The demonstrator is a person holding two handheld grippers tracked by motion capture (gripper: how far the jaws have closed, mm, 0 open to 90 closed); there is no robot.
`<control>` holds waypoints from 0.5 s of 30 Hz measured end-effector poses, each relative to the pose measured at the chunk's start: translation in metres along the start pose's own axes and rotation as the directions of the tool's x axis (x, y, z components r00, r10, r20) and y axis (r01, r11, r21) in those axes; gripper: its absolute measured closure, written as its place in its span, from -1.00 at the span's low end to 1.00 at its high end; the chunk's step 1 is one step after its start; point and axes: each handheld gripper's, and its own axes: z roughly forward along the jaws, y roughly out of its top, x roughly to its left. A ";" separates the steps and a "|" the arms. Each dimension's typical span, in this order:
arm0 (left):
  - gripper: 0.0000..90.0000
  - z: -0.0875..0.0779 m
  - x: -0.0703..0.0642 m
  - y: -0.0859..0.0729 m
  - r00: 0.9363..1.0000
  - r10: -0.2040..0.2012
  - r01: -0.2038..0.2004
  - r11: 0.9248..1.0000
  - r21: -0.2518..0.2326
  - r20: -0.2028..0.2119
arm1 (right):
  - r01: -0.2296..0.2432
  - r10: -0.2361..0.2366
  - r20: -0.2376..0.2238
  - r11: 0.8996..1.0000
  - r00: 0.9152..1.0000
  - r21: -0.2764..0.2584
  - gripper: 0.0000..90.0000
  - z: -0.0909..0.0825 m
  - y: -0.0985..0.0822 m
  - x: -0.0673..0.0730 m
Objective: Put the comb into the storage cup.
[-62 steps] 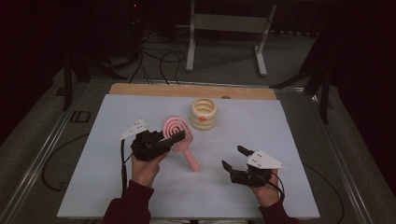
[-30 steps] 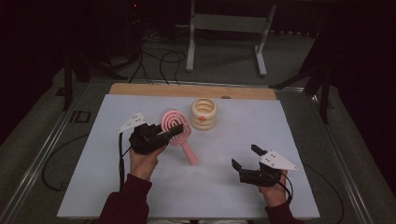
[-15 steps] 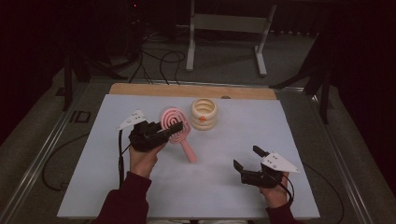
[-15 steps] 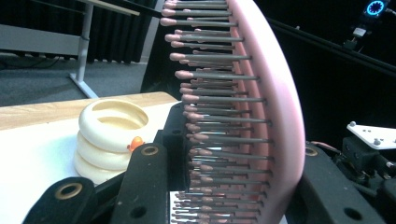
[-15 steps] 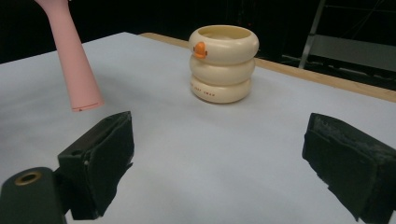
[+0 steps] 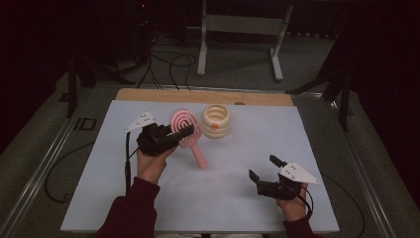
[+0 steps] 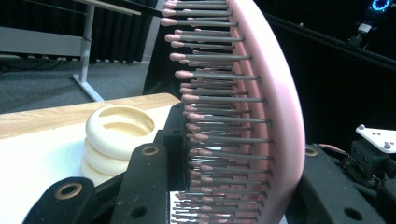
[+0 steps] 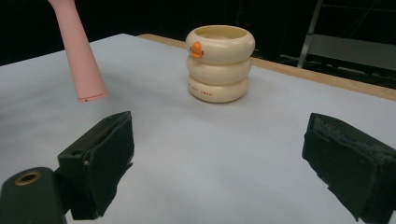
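Observation:
A pink hairbrush [image 6: 184,124] with grey bristles is held over the white table [image 6: 322,148], left of middle. My left gripper [image 6: 184,133] is shut on its round head. The handle [image 6: 199,154] slants down toward the front right, its tip just above the sheet. In the left gripper view the bristled head [image 7: 275,116] stands on edge between the black jaws of the left gripper [image 7: 243,154]. A cream cup of stacked rings with an orange beak [image 6: 216,120] stands just right of the brush. My right gripper [image 6: 262,167] hovers open at the front right, holding nothing. The right gripper view shows the right gripper [image 8: 219,172] facing the cup [image 8: 219,63] and the handle [image 8: 79,51].
A wooden strip [image 6: 148,95] runs along the table's back edge. Behind it, a metal stand [image 6: 237,29] and cables [image 6: 168,59] are on the floor. Bare sheet lies between the two grippers and across the right half of the table.
The left gripper has lifted the brush slightly, so the handle tip sits a little farther back. The right gripper shifted a little to the right early on and has kept still since.

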 end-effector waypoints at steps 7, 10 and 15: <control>0.44 0.003 0.001 0.005 1.000 0.016 -0.016 1.000 0.005 0.000 | -0.010 0.010 0.007 1.000 1.000 -0.009 -0.80 -0.001 -0.001 -0.003; 0.44 0.004 0.002 0.007 1.000 0.021 -0.021 1.000 0.005 0.000 | -0.010 0.010 0.010 1.000 1.000 -0.011 -0.80 -0.002 -0.002 -0.004; 0.44 0.006 0.003 0.008 1.000 0.024 -0.024 1.000 0.007 -0.004 | -0.011 0.011 0.015 1.000 1.000 -0.009 -0.80 -0.003 -0.004 -0.004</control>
